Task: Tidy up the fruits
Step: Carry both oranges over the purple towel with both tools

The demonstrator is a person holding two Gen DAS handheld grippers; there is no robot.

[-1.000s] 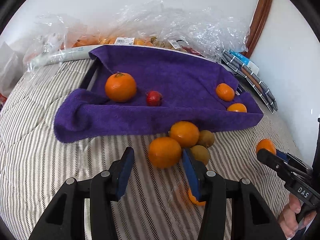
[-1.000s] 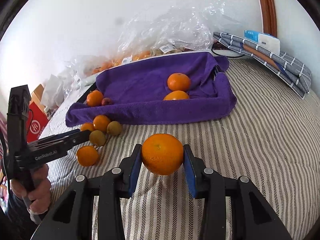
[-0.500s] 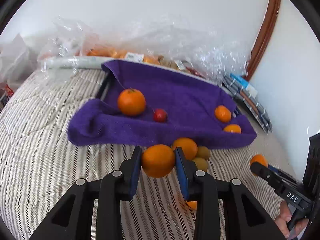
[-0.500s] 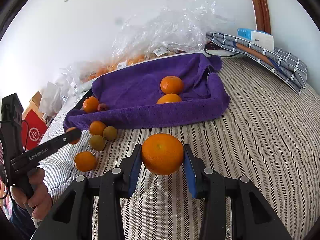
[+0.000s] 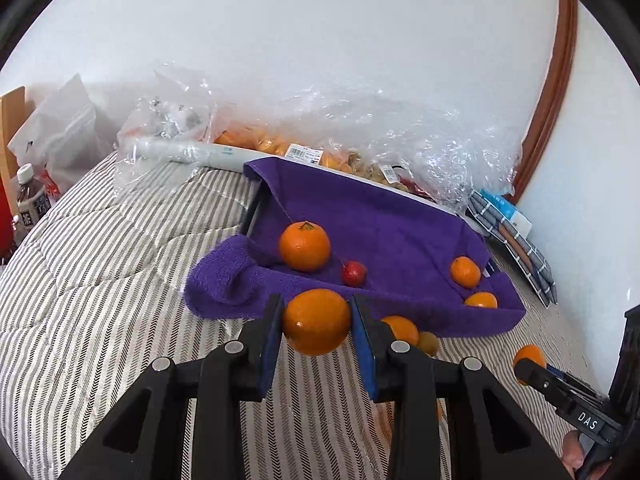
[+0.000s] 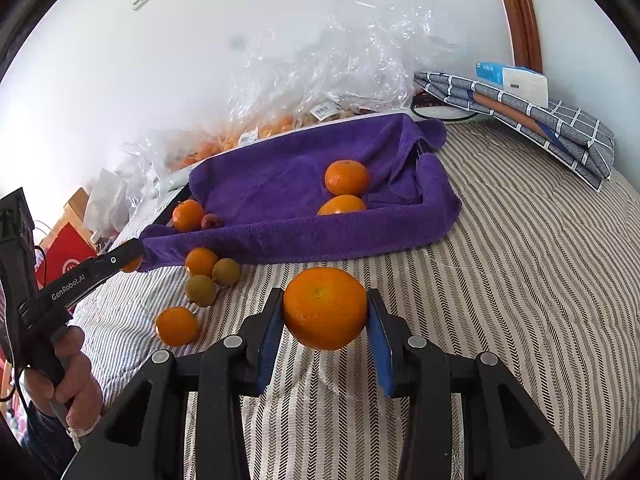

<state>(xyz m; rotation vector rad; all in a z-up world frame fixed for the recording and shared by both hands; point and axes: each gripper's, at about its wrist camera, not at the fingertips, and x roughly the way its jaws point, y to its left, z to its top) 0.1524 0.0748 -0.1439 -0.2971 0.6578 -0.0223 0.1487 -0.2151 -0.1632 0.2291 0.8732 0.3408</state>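
My left gripper (image 5: pixel 317 322) is shut on an orange (image 5: pixel 316 320), held above the striped bed just in front of the purple towel-lined tray (image 5: pixel 384 220). My right gripper (image 6: pixel 325 314) is shut on a second orange (image 6: pixel 325 314), lower right of the tray (image 6: pixel 280 184). In the tray lie a large orange (image 5: pixel 305 246), a small red fruit (image 5: pixel 353 273) and two oranges (image 5: pixel 465 272) at its right end. Loose on the bed before the tray are an orange (image 6: pixel 201 261), two brownish-green kiwis (image 6: pixel 200 290) and another orange (image 6: pixel 177 326).
Clear plastic bags (image 5: pixel 400 136) with more fruit lie behind the tray against the white wall. Folded checked cloths (image 6: pixel 532 124) with a blue-white pack sit at the right. A bottle (image 5: pixel 30 196) and red box (image 6: pixel 66 256) stand off the bed's left edge. A hand (image 6: pixel 76 376) grips the left tool.
My left gripper closed on an orange that lay on the bed and lifted it toward the tray. The right gripper kept still with its orange.
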